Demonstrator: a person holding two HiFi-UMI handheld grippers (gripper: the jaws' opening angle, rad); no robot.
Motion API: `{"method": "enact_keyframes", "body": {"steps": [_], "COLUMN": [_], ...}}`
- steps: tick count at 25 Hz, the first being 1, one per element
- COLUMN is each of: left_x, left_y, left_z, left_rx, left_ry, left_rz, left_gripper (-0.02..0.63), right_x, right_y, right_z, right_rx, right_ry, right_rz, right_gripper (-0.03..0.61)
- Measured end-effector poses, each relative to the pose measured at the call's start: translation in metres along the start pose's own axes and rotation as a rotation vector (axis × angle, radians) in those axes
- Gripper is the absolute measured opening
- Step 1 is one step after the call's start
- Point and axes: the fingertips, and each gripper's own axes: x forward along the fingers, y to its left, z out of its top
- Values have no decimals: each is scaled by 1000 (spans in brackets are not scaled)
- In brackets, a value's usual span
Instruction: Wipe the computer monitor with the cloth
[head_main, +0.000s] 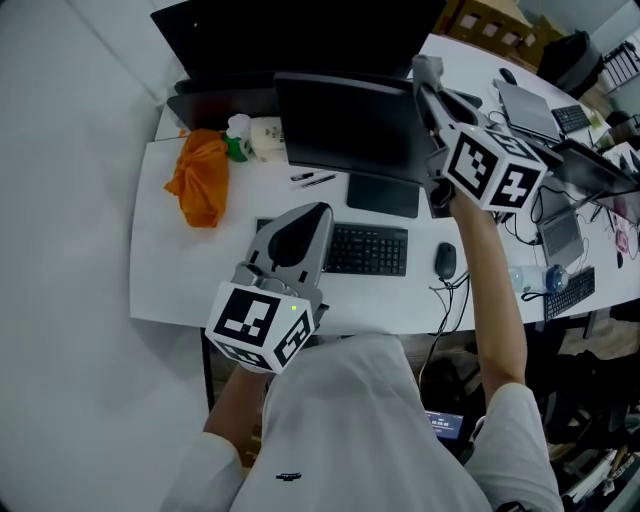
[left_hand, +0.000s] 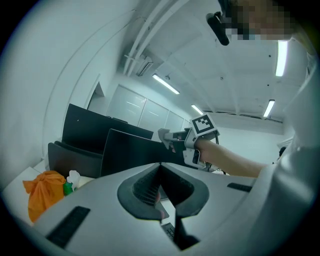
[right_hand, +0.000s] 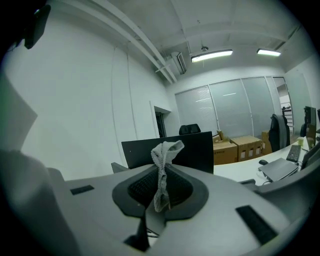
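Note:
The black computer monitor (head_main: 350, 130) stands mid-desk, its screen dark. My right gripper (head_main: 428, 72) is raised at the monitor's upper right corner, shut on a small grey cloth (right_hand: 162, 167); the cloth sticks up out of the closed jaws and hangs down between them. From the left gripper view the monitor (left_hand: 131, 152) shows ahead, with the right gripper (left_hand: 169, 137) at its right top edge. My left gripper (head_main: 318, 212) hovers low over the keyboard (head_main: 365, 250), shut with nothing between its jaws. Whether the cloth touches the screen is hidden.
A second, larger black monitor (head_main: 300, 35) stands behind the first. An orange bag (head_main: 200, 178) and a small bottle (head_main: 238, 140) sit at the desk's left. A mouse (head_main: 445, 260) and two pens (head_main: 312, 180) lie near the keyboard. Laptops (head_main: 530, 105) and cables crowd the right.

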Motion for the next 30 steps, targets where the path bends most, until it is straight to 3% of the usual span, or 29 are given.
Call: {"method": "enact_keyframes", "body": {"steps": [8, 15, 30], "left_x": [-18, -33, -72], "left_y": [16, 31, 63], "left_z": [-2, -5, -15], "left_rx": [-17, -39, -79], "left_ry": [-16, -29, -49], "left_rz": [61, 109, 207], "left_gripper": [18, 18, 18], "right_x": [23, 46, 95], "right_y": [23, 53, 130], "right_z": [-4, -4, -5], "right_rx": [-15, 15, -32], "right_ry": [45, 45, 30], "right_rz": [16, 67, 138], "right_gripper": [34, 34, 34]}}
